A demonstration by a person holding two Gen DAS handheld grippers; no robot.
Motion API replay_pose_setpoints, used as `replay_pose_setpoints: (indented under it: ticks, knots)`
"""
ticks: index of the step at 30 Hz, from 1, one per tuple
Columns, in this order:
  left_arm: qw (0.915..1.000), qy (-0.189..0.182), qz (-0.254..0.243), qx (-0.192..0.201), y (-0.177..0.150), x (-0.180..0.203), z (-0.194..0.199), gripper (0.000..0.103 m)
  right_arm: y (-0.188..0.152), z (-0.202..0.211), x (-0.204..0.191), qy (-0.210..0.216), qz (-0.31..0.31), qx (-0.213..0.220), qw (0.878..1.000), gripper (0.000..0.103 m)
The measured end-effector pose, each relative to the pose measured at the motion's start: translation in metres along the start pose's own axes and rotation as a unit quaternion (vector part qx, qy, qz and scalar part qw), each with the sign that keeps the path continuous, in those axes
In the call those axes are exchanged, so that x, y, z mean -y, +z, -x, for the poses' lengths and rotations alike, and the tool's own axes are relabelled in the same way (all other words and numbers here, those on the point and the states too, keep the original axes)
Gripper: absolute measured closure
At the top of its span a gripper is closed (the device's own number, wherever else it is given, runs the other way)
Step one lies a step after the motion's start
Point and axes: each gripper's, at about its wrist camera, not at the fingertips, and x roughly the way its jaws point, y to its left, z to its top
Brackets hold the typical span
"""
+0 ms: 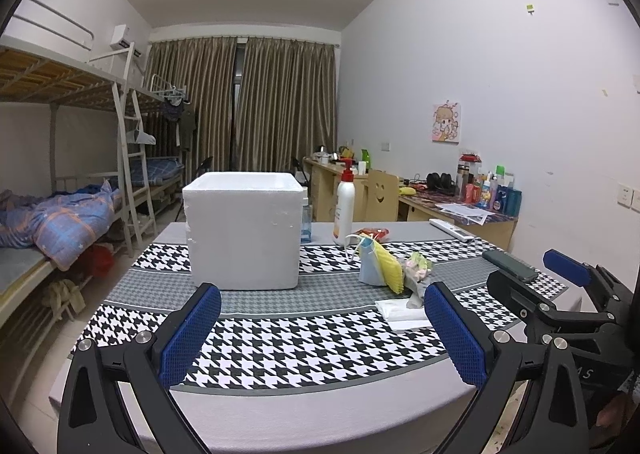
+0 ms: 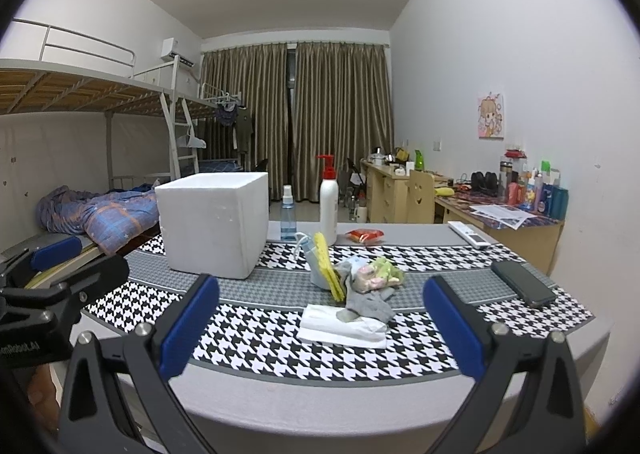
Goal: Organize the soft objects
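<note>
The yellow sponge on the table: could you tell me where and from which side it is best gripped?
Grip the yellow sponge by its upper edge, from above. It stands on edge, leaning against the blue face mask, so only its top is free. The open right gripper faces it.

We are in a dormitory room: metal bunk beds (image 1: 60, 101) with ladder, study desks (image 2: 516, 221), drawn curtains (image 1: 244, 101).
</note>
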Motion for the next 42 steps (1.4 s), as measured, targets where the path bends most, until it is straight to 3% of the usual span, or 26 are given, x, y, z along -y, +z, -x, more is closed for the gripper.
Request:
replay_pose_setpoints:
  ticks: [24, 42]
  knots:
    - [1.0000, 0.003, -0.003, 0.004, -0.001, -0.001, -0.004, 0.001, 0.003, -0.007, 0.002, 0.013, -0.015, -0.008, 1.000, 0.000]
    - [0.9989, -0.017, -0.002, -0.045, 0.014, -0.006, -0.052, 0.001, 0.009, -0.055, 0.017, 0.001, -0.001, -0.069, 0.998, 0.000]
